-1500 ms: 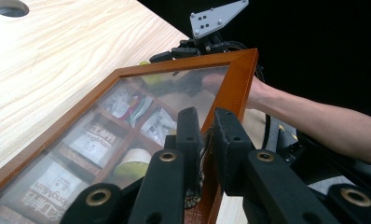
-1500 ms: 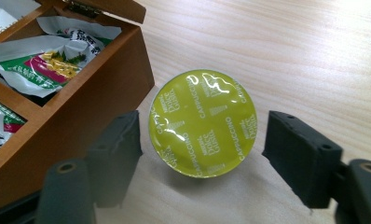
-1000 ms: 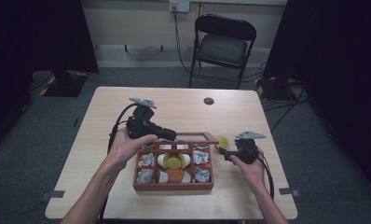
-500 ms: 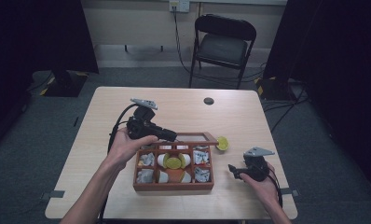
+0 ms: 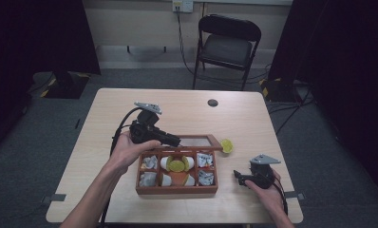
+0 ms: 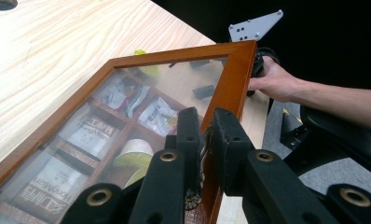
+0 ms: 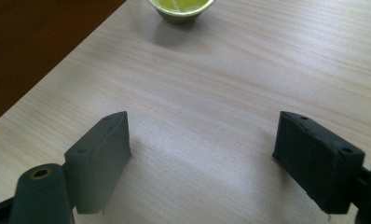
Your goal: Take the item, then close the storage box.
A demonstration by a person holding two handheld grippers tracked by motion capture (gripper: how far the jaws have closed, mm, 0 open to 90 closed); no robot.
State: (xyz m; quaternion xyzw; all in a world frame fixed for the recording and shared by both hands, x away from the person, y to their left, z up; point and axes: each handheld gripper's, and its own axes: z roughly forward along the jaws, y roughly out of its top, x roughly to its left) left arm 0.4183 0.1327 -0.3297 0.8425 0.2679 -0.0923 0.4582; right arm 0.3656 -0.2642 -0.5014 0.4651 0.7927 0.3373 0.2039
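Two grippers, one glazed wooden box lid [image 6: 174,79] held up.
Left gripper [image 6: 203,140] clamps the lid frame; right gripper [image 7: 202,158], jaws just widened and empty, should reach squarely for the yellow-topped capsule [image 7: 181,7] ahead.

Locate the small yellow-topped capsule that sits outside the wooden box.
In the high view the capsule stands on the table just off the wooden box's far right corner, beside the raised lid, beyond the right gripper.

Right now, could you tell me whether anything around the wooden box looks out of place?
One yellow-topped capsule sits alone on the table, just beyond the wooden box's far right corner, while similar ones lie inside its compartments. The glass lid is propped open, clamped by the left gripper.
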